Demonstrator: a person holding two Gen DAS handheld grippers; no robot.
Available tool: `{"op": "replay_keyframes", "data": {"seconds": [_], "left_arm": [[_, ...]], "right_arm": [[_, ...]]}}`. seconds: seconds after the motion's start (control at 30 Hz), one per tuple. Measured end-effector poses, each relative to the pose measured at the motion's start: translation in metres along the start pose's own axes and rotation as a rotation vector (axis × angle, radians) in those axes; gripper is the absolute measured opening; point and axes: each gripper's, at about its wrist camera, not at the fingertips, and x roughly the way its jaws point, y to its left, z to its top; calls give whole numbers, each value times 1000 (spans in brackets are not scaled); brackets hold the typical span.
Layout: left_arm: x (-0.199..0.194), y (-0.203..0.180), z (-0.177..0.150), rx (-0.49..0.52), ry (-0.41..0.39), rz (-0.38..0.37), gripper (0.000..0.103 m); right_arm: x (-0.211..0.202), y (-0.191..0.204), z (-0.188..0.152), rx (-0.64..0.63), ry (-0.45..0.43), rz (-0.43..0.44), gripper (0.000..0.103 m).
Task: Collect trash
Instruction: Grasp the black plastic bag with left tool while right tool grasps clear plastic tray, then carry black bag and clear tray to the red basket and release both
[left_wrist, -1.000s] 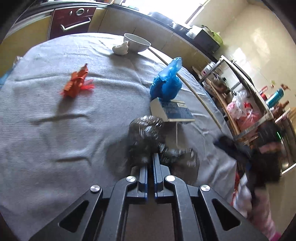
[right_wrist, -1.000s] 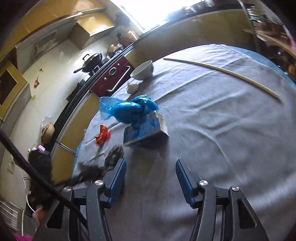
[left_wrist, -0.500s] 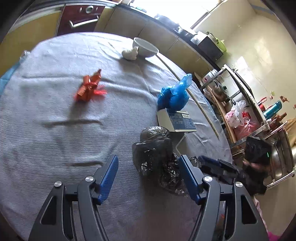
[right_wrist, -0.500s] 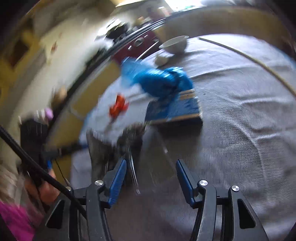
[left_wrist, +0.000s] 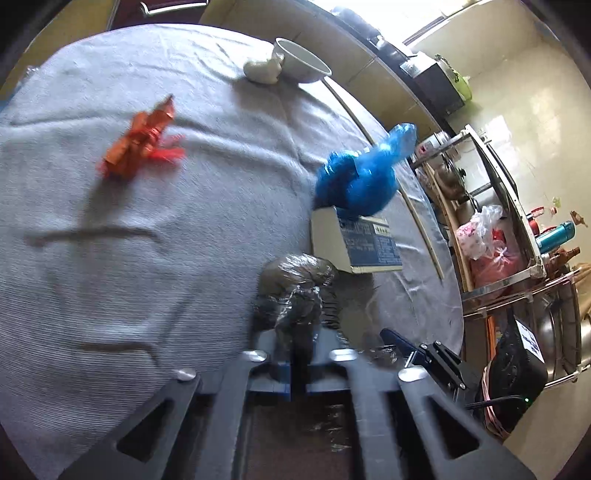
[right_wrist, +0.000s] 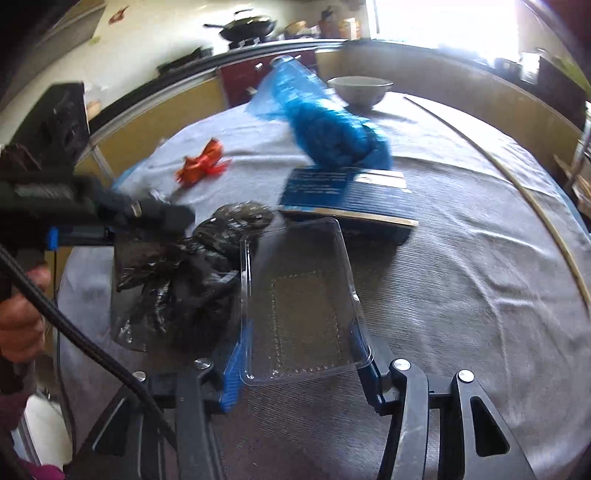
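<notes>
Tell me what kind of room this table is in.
Most likely a home kitchen: a wok sits on a stove at the back, a metal rack holds bags and bottles, and a white bowl stands on the cloth-covered table.

A round table (left_wrist: 110, 258) under a grey ribbed cloth (right_wrist: 461, 277) fills the kitchen. Yellow-fronted cabinets (right_wrist: 166, 110) curve behind it, with a dark red oven door (right_wrist: 251, 74) set among them. A wok (right_wrist: 247, 27) sits on the counter. Bright daylight floods through a window (right_wrist: 443, 18). Cream wall tiles (left_wrist: 535, 110) rise beside a metal shelf rack (left_wrist: 517, 240).
</notes>
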Motion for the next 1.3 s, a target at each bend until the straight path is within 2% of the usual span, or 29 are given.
{"op": "replay_keyframes", "data": {"seconds": [0.23,0.43,0.73,1.03,1.3], "left_arm": [[-18,-34,-18,102,-80,-17,1],[-33,-72,-36,194,-94,-32,1],[-54,-139,-57,327,-113,-82,1],[-24,-223,-86,508,-30,-108,1],[39,-308,-135,675,128,-144,1]], "right_arm": [[-40,-38,-28,154,-65,16,55],[-89,-67,-61,279,-148,15,55],[-156,-109,-115,415,-257,-38,55],[-220,-158,-174,561,-360,-150,55],[-267,-212,-252,764,-397,-261,55]]}}
